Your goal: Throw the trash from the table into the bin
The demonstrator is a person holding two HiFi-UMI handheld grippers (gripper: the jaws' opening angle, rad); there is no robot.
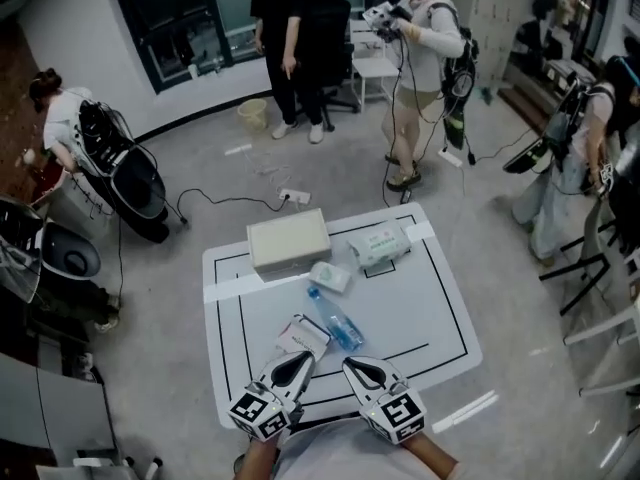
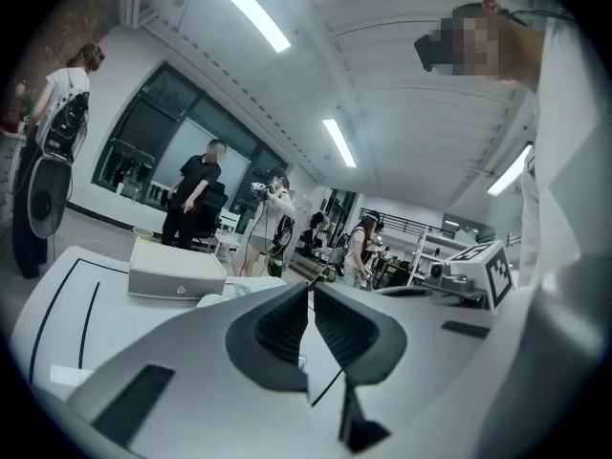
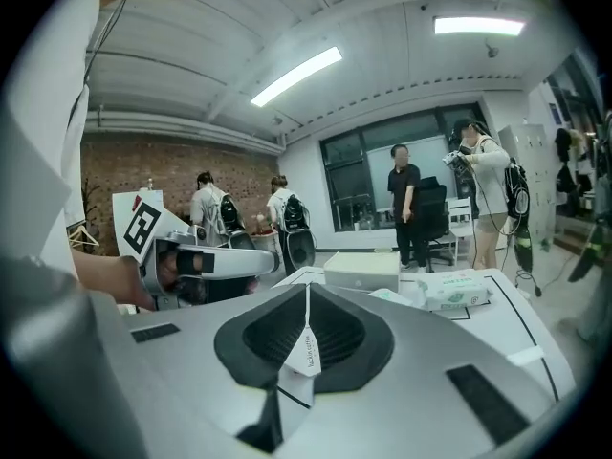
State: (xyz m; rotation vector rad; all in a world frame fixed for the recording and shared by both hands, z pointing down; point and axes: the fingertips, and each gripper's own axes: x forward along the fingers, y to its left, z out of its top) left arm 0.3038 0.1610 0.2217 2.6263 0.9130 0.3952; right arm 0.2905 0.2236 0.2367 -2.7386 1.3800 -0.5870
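On the white table (image 1: 440, 318) lie a blue plastic bottle (image 1: 335, 320), a small tissue packet (image 1: 330, 276), a wet-wipes pack (image 1: 380, 245) (image 3: 457, 290) and a white paper packet (image 1: 303, 337). My left gripper (image 1: 306, 357) (image 2: 311, 291) is at the table's near edge, its tip just below the paper packet, jaws shut and empty. My right gripper (image 1: 349, 363) (image 3: 307, 291) is beside it, just short of the bottle, jaws shut. A white printed slip (image 3: 306, 344) shows in the slit between them. A beige bin (image 1: 254, 114) stands on the floor far beyond the table.
A white box (image 1: 288, 240) (image 2: 177, 273) (image 3: 361, 270) sits at the table's far side. Several people stand around the room. A cable and power strip (image 1: 293, 196) lie on the floor behind the table, a black fan (image 1: 70, 253) at left, chairs at right.
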